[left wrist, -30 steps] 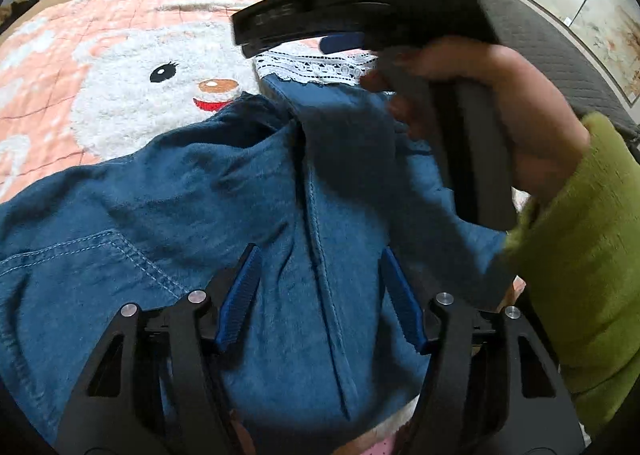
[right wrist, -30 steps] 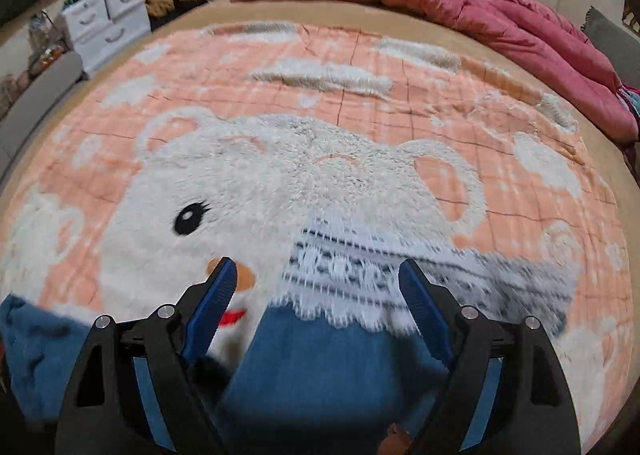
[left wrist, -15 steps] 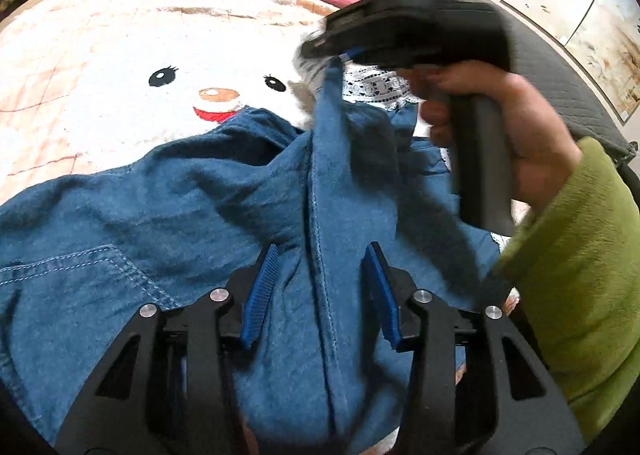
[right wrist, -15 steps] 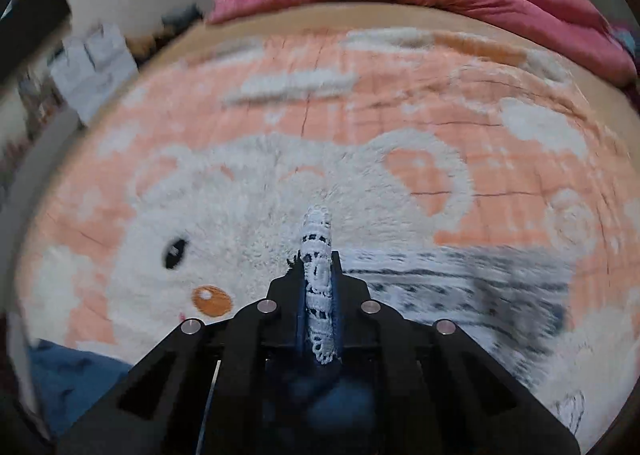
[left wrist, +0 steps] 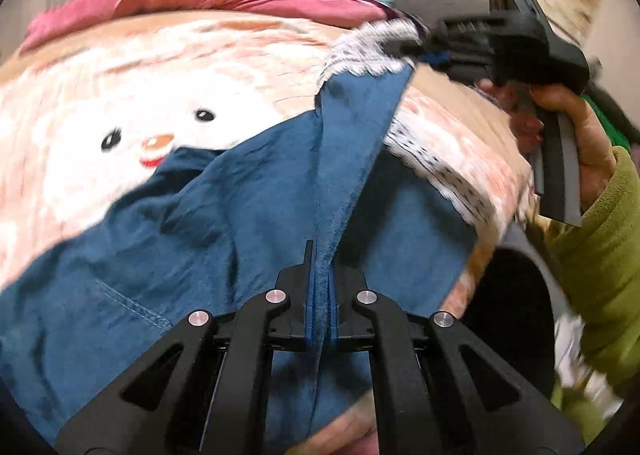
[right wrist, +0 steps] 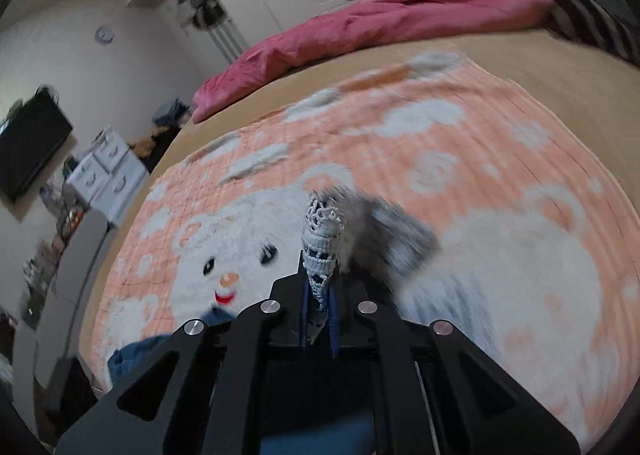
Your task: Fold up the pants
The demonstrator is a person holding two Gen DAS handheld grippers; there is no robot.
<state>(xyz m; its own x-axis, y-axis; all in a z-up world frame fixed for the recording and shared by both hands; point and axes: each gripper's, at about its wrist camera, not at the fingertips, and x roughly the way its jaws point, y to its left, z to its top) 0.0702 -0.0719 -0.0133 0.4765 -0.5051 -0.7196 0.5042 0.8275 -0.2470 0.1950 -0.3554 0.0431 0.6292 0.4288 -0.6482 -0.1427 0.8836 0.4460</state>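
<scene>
A wide bed covered by a peach-and-white fleece blanket printed with a cartoon bear face (right wrist: 400, 183) fills both views, and everything else can be placed against that bear face. Beyond it, along the far edge of the bed, a crumpled pink quilt (right wrist: 384, 31) lies in a long heap. On the near side of the face, the blue denim pants with white lace hem trim (left wrist: 224, 223) spread across the blanket, their upper edge just below the bear's red mouth, a stitched pocket seam showing low on the left. A ridge of the denim rises from the spread cloth and runs straight into the left gripper (left wrist: 319, 287), whose black fingers with blue pads are pressed together on that fold, cloth filling the narrow slot between them. To the right of the face and raised above the blanket, the right gripper (left wrist: 404, 49), held by a hand in a green fleece sleeve, has its fingers clamped on the lace hem of one leg; in its own view the lace (right wrist: 322, 251) stands up between the closed pads.
</scene>
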